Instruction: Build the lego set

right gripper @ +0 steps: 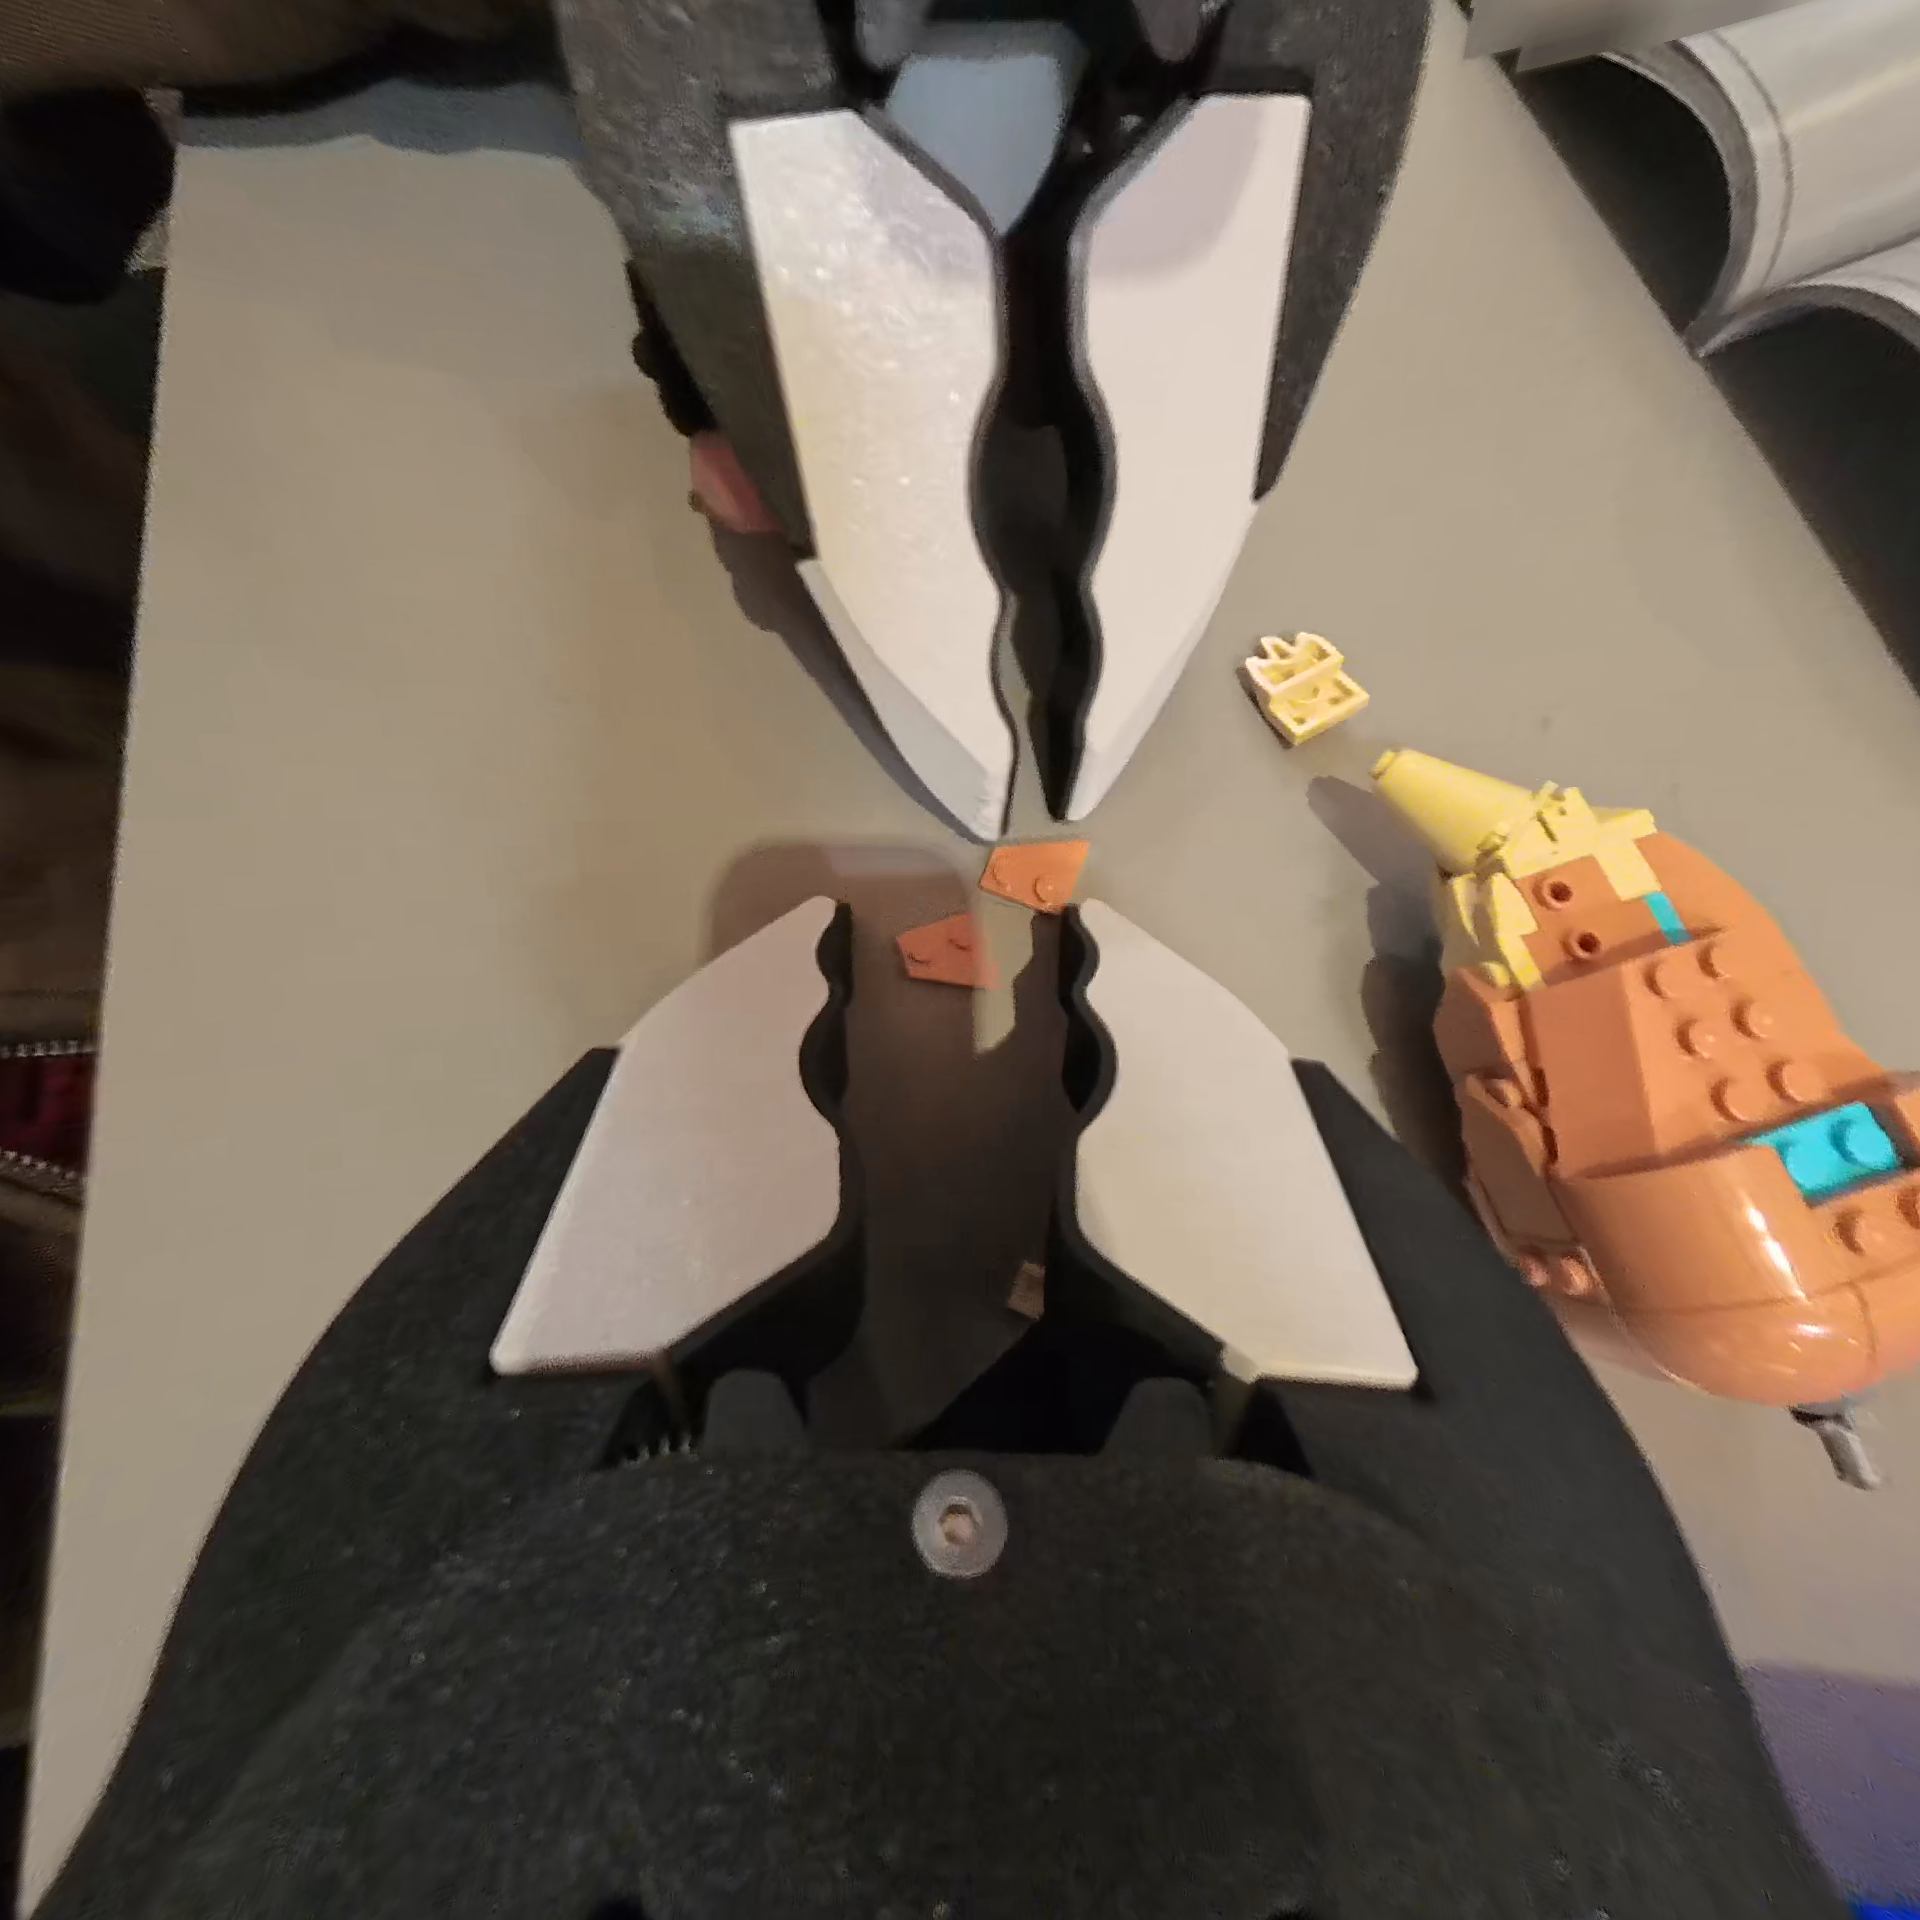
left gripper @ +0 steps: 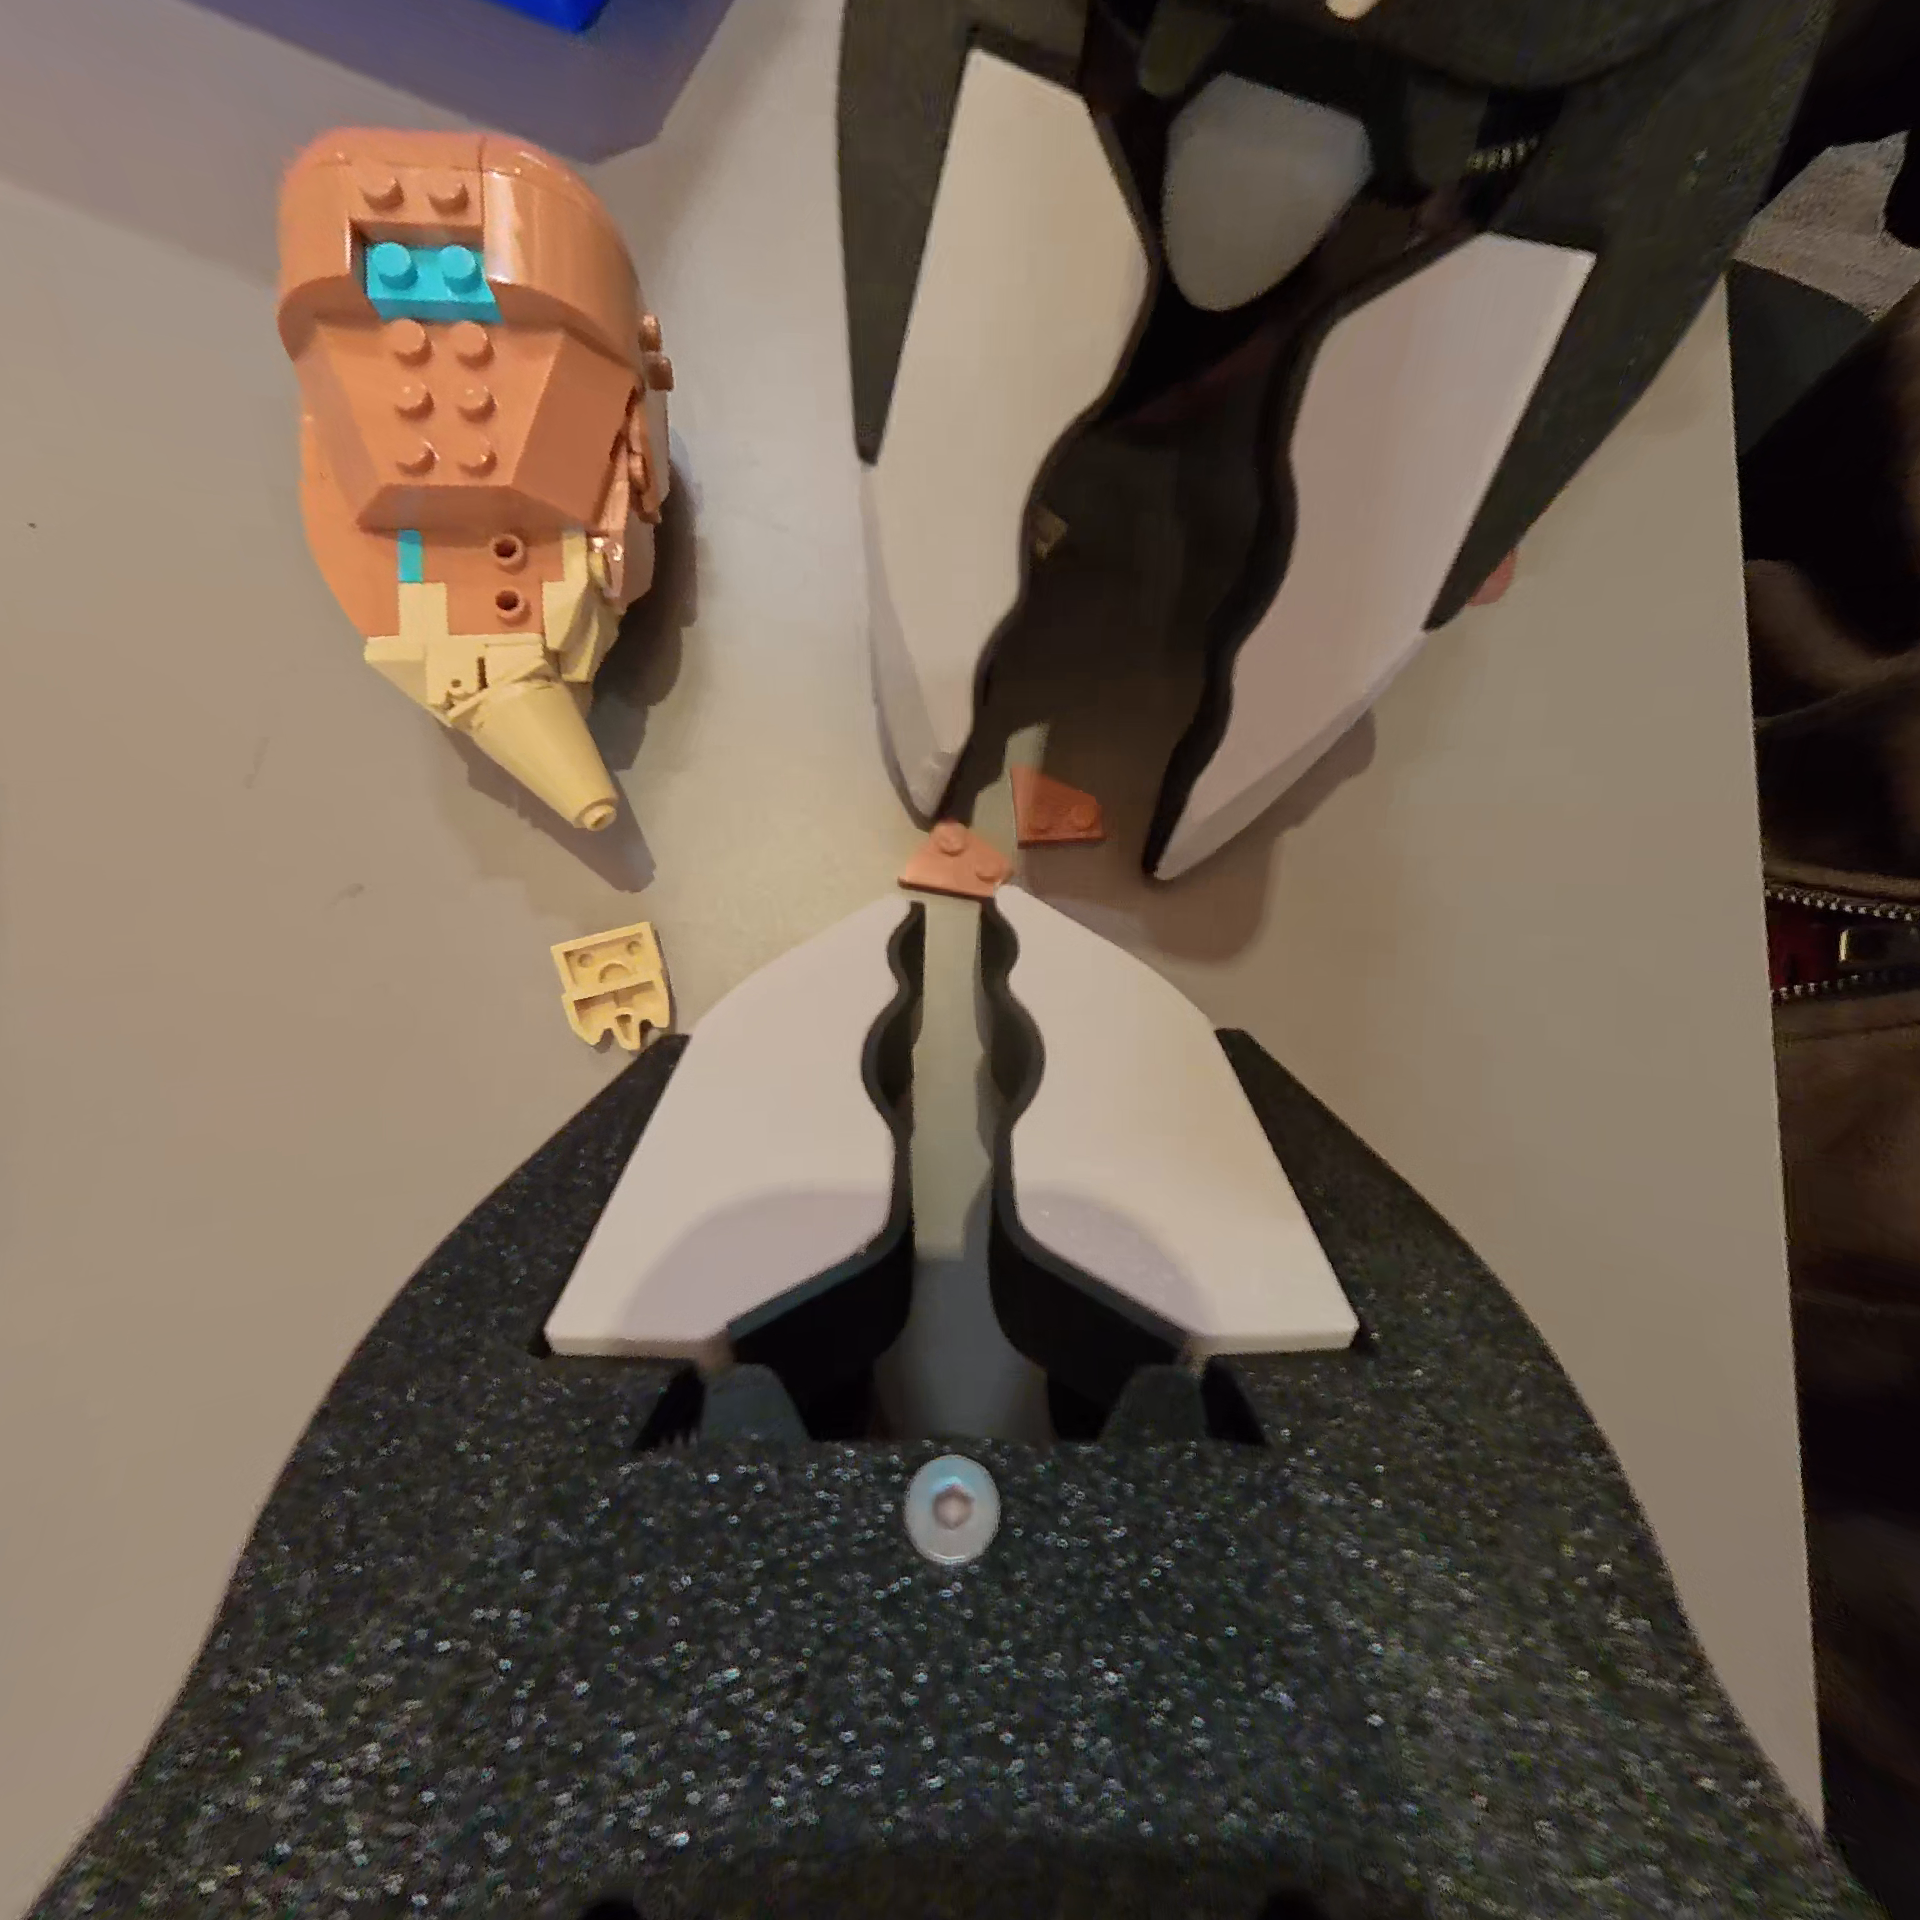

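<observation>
My left gripper (left gripper: 948, 906) is nearly shut, pinching a small brown wedge plate (left gripper: 954, 868) at its tips, studs up, just above the table. It also shows in the right wrist view (right gripper: 1031, 826), with the plate (right gripper: 1039, 878) at its tips. My right gripper (right gripper: 956, 914) faces it, open and empty. A second brown wedge plate (right gripper: 940, 951) lies on the table between its fingers, also visible in the left wrist view (left gripper: 1060, 821). The half-built brown, tan and teal model (left gripper: 457, 416) lies on its side to the left, apart from both grippers.
A loose tan bracket piece (left gripper: 613, 982) lies on the grey table (left gripper: 208, 1143) near the model's cone tip. The table edge (left gripper: 1745, 831) runs close on the right, with a dark zippered bag (left gripper: 1839, 935) beyond. An open booklet (right gripper: 1766, 208) lies at a far corner. Left and right tips are no more than a few centimetres apart. Between my left fingertips and the loose tan bracket piece (left gripper: 613, 982) there is roughly 5 centimeters. Seen from the right wrist view (right gripper: 1306, 675) as well.
</observation>
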The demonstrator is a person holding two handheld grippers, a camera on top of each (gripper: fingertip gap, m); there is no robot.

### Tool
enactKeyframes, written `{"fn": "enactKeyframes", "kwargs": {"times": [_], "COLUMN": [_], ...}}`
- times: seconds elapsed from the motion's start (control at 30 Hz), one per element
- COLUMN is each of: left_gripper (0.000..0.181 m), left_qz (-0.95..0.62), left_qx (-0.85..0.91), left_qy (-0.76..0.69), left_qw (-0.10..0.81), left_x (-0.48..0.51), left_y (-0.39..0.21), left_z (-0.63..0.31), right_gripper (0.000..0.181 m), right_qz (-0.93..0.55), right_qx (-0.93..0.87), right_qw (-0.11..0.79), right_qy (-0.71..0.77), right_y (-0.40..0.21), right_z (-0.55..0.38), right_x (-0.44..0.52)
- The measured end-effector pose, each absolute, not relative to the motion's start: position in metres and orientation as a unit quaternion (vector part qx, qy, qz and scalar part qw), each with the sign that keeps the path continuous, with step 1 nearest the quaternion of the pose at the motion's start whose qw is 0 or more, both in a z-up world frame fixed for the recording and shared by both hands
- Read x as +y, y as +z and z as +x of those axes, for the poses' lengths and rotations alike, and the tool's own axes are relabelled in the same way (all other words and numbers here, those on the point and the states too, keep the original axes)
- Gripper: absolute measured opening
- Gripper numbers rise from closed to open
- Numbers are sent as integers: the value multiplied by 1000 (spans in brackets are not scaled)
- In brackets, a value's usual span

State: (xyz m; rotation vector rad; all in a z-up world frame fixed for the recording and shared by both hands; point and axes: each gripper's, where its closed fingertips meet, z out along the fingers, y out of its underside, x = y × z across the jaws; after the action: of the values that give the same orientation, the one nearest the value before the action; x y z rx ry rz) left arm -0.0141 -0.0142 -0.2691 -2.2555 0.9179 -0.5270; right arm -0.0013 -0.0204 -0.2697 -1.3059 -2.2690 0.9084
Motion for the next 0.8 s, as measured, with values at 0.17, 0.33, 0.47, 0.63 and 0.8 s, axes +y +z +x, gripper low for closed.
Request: {"fn": "enactKeyframes", "kwargs": {"times": [0.17, 0.33, 0.47, 0.63, 0.8], "left_gripper": [11, 19, 20, 24, 21], "left_qz": [-857, -864, -874, -896, -906], "left_qx": [352, 334, 254, 198, 184], "left_qy": [-204, -174, -166, -73, -51], "left_qw": [318, 334, 380, 390, 378], "left_x": [-21, -27, -25, -24, -24], "left_y": [-269, -264, -258, -266, -270], "left_z": [-13, -15, -3, -8, -6], "right_gripper": [39, 39, 38, 38, 38], "right_qz": [-443, -448, -456, -464, -478], "right_qx": [-816, -809, -798, -787, -776], "right_qw": [175, 183, 200, 223, 252], "right_qy": [328, 334, 338, 341, 326], "right_y": [-269, -266, -262, -258, -257], "right_z": [3, 4, 7, 14, 29], "right_x": [-36, -34, -29, -19, 0]}}
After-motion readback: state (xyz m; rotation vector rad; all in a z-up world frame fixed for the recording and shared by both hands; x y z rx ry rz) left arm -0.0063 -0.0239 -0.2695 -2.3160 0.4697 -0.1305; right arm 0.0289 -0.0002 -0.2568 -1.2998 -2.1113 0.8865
